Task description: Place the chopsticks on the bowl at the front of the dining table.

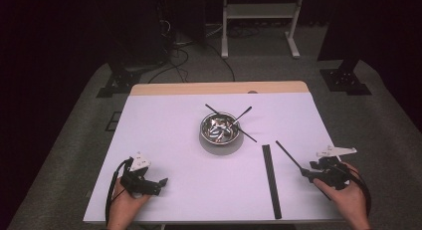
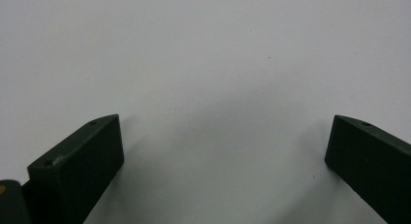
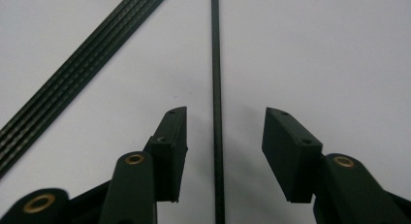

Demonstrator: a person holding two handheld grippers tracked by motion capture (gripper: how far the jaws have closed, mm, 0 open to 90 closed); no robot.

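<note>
A: White table [image 1: 164,140], wide, mostly bare. Steel bowl [image 1: 219,130] at centre, thin black sticks leaning in it. Flat ribbed black strip [image 1: 271,180] right of bowl, lying lengthwise.

B: Thin black rod [image 3: 215,88] just right of strip, flat on table, running between jaws of right gripper [image 3: 223,136]. Half open, pads clear of rod on both sides.

A: Left gripper [image 2: 223,146] near front left edge, jaws wide, nothing between.

B: Step judged: closing in on rod, not yet gripped. Next: lower, keep centred, pinch squarely; thin, likely to roll or slip.
</note>
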